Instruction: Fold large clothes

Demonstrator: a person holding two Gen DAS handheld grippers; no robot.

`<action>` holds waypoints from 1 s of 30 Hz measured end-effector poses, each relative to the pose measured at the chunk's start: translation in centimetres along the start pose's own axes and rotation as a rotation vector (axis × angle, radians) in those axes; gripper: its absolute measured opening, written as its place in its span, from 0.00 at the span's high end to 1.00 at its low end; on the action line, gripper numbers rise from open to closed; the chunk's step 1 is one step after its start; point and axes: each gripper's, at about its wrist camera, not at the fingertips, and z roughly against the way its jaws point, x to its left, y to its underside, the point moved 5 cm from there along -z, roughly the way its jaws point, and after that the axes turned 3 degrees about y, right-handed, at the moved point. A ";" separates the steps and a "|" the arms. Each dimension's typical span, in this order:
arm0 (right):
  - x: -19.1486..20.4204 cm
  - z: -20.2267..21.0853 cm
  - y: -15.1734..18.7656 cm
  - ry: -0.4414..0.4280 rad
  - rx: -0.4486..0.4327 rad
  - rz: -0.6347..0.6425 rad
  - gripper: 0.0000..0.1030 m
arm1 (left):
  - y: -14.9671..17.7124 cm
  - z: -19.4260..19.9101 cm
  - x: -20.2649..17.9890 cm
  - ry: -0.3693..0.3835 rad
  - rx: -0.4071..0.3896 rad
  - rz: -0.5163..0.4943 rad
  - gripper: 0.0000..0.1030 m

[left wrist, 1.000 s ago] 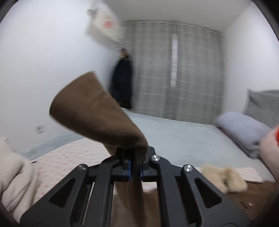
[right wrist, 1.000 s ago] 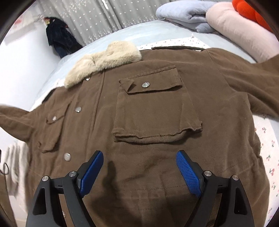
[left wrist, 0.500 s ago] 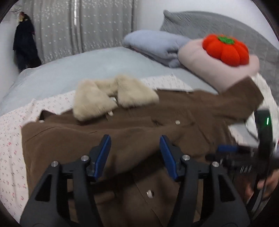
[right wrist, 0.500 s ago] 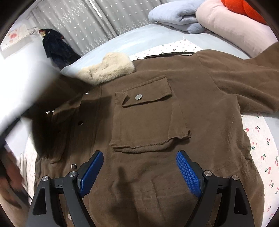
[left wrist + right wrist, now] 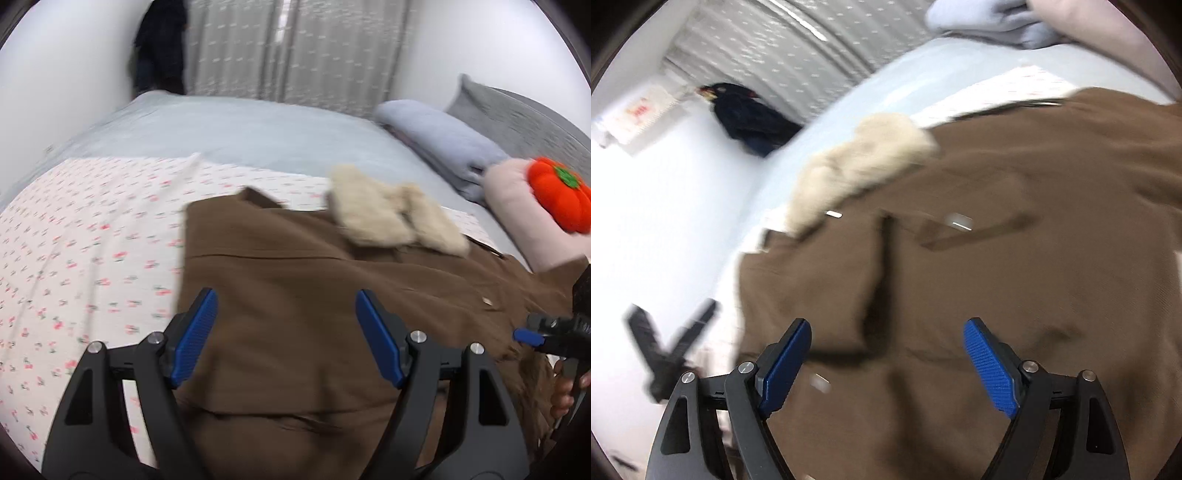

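Note:
A brown jacket [image 5: 295,277] with a cream fur collar [image 5: 388,218] lies flat on the bed, its left sleeve folded across its front. My left gripper [image 5: 284,295] hovers over that folded part; its jaws are opening and nothing is between the pads. In the right wrist view, my right gripper [image 5: 886,323] stands open above the jacket [image 5: 997,277] below the collar [image 5: 860,162], holding nothing. The right gripper's tip [image 5: 532,336] also shows at the right edge of the left wrist view, with a hand behind it. The left gripper [image 5: 665,347] appears blurred at the lower left.
A white floral sheet [image 5: 92,229] lies under the jacket on a grey-blue bed [image 5: 240,125]. At the head are a folded blue blanket [image 5: 443,147], a pink pillow [image 5: 517,206] and an orange pumpkin plush [image 5: 557,199]. A dark coat [image 5: 159,48] hangs by the curtain.
My left gripper let go of the brown sleeve it held up, opened and dropped toward the jacket. The sleeve now lies across the jacket's front. The right gripper shifted slightly, still open.

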 end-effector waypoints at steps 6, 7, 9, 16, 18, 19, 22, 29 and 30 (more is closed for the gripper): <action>1.8 -8.5 -3.9 0.022 0.108 0.042 0.47 | -1.5 -1.6 2.5 -0.059 -0.013 0.005 0.25; 1.9 -9.9 -4.0 0.040 0.130 0.053 0.62 | -2.0 -1.9 2.6 -0.065 -0.020 0.004 0.25; 2.3 -11.1 -4.1 0.097 0.128 0.101 0.80 | -2.5 -2.2 2.7 -0.062 -0.034 0.002 0.25; 6.8 -3.7 -6.0 0.148 -0.175 0.313 0.93 | -3.0 -6.0 2.9 -0.051 -0.045 -0.011 0.25; 5.6 -4.4 -6.6 0.207 -0.161 0.297 0.93 | -1.6 -8.9 3.4 -0.094 0.042 -0.008 0.25; 4.5 -5.6 -6.7 0.260 -0.126 0.284 0.89 | -0.4 -10.6 3.8 -0.118 0.111 -0.009 0.25; 1.9 -6.7 -6.3 0.343 -0.076 0.215 0.73 | 0.0 -11.1 4.5 -0.106 0.143 0.056 0.25; 4.5 -5.0 -3.7 0.284 -0.120 0.330 0.61 | 0.6 -7.8 2.9 -0.053 0.035 0.007 0.25; 5.0 -5.4 -3.1 0.291 -0.112 0.363 0.61 | 1.4 -8.5 3.0 -0.078 0.071 -0.006 0.25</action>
